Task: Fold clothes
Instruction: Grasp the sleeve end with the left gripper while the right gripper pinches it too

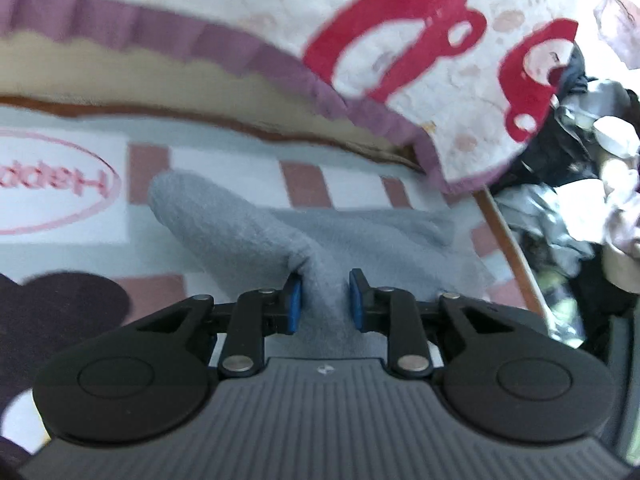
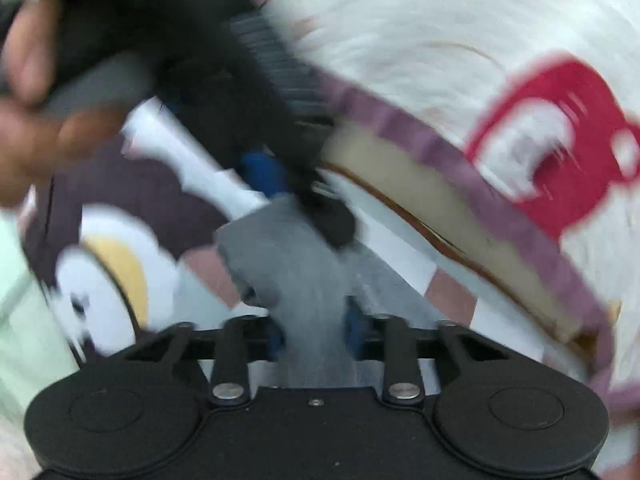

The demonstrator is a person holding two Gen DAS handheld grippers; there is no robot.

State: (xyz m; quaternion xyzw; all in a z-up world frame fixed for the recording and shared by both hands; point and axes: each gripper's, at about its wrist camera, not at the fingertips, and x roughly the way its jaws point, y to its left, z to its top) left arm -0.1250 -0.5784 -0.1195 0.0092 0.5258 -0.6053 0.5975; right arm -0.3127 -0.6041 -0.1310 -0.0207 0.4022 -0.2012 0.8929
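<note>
clothes pile [image 1: 568, 184] beside grey sock [image 1: 280, 232]

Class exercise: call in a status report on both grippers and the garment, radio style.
Left gripper shut on grey garment. Right gripper shut on the same cloth, view blurred. Garment bunched over checked sheet. Clothes pile off to the side, nothing blocking.

Fuzzy matt grey cloth [image 1: 320, 232]; matt plastic tool [image 1: 325, 300].

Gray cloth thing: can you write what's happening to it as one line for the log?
step: fold | item: gray cloth | left gripper: shut on cloth | right gripper: shut on cloth | surface: patterned bedding | right view: blurred
</note>
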